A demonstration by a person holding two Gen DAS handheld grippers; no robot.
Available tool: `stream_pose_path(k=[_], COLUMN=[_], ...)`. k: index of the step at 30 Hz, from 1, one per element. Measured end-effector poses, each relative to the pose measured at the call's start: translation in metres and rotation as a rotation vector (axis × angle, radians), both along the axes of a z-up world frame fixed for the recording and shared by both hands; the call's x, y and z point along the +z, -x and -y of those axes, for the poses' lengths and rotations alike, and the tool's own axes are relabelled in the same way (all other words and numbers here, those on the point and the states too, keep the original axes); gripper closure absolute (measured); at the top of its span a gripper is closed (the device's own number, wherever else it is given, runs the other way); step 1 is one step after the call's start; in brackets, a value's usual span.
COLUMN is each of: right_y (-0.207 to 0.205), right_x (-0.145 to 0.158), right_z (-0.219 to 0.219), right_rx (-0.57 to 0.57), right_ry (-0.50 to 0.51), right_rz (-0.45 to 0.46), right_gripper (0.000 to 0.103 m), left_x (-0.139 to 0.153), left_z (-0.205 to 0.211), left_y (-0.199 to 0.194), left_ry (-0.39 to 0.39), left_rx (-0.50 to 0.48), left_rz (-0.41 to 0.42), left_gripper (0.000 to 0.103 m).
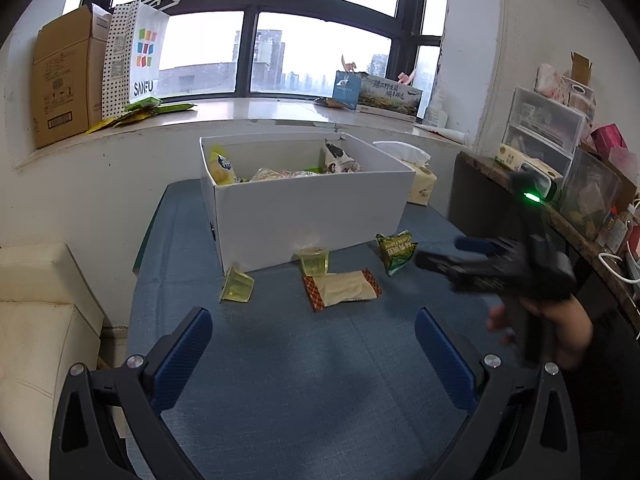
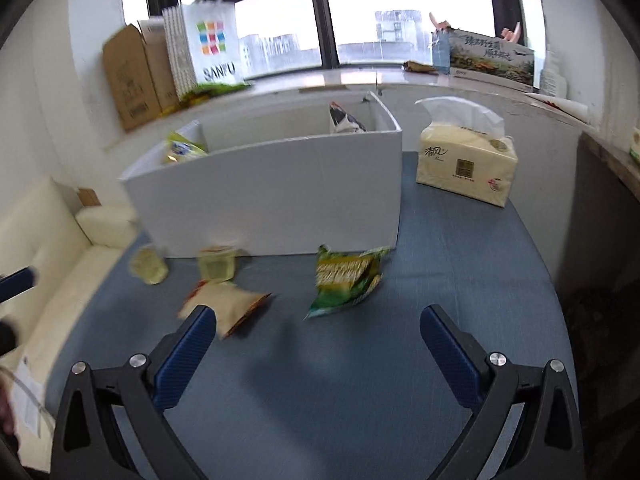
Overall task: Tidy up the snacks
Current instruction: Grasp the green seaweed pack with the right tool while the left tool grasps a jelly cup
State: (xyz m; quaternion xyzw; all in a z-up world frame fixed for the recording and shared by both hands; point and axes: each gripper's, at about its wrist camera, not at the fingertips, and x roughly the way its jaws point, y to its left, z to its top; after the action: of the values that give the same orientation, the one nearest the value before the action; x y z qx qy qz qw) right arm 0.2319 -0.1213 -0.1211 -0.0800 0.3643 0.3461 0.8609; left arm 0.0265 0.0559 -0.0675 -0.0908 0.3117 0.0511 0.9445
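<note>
A white box (image 1: 312, 216) (image 2: 280, 196) holding several snack packs stands at the back of the blue table. In front of it lie two yellow jelly cups (image 1: 237, 285) (image 1: 315, 261), a cream-and-brown wrapped snack (image 1: 342, 289) (image 2: 228, 306) and a green snack bag (image 1: 395, 250) (image 2: 346, 278). My left gripper (image 1: 314, 340) is open and empty, hovering short of the snacks. My right gripper (image 2: 318, 340) is open and empty, just short of the green bag; it also shows in the left wrist view (image 1: 440, 258), to the right of that bag.
A tissue pack (image 2: 466, 160) sits to the right of the box. A cream sofa (image 1: 36, 320) is left of the table, a dark shelf with clutter (image 1: 560, 184) is to the right. The windowsill behind carries a cardboard box (image 1: 64, 80) and a bag (image 1: 136, 52).
</note>
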Motion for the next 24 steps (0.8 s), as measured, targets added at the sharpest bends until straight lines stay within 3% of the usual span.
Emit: stream_pose_path(k=[5,7,10,11,12,13,19,24], right_y=[-0.038,-0.044,-0.055,-0.059,-0.061,-0.062,-0.046,-0.015], right_x=[-0.023,-0.029,-0.037,-0.040,-0.041,-0.041,-0.029,-0.005], right_z=[-0.032,-0.042,-0.049,-0.049,-0.048,-0.046,-0.021,0.016], right_rx=[0.012,0.011,0.005,-0.004,-0.013,-0.029,-0.025,-0.007], right_ry=[0.105,0.153,0.172,0.165,0.154,0.157,0.090,-0.063], right_rz=[-0.062,-0.036,-0.067,-0.100,-0.111,-0.109,-0.114,-0.138], right_gripper=[0.000,0.000,0.001,0.006,0.040,0.054,0.055,0.055], left_x=[-0.004,-0.005,-0.009,-0.010,-0.010,-0.012,-0.019,-0.031], left_z=[-0.001,-0.003,-0.007,-0.008,-0.008,-0.009,-0.015,-0.026], left_y=[0.000,0.001,0.001,0.001,0.001,0.000,-0.006,-0.026], left_ry=[0.007,0.014,0.025,0.025,0.025,0.026,0.030,0.018], left_rx=[-0.003,-0.003,0.000,0.001,0.003,0.003,0.013,0.024], left_rz=[-0.009,-0.008,-0.019,-0.022,-0.025,-0.029,-0.050,-0.097], left_gripper=[0.000,0.000,0.000,0.000,0.000,0.000,0.000,0.000])
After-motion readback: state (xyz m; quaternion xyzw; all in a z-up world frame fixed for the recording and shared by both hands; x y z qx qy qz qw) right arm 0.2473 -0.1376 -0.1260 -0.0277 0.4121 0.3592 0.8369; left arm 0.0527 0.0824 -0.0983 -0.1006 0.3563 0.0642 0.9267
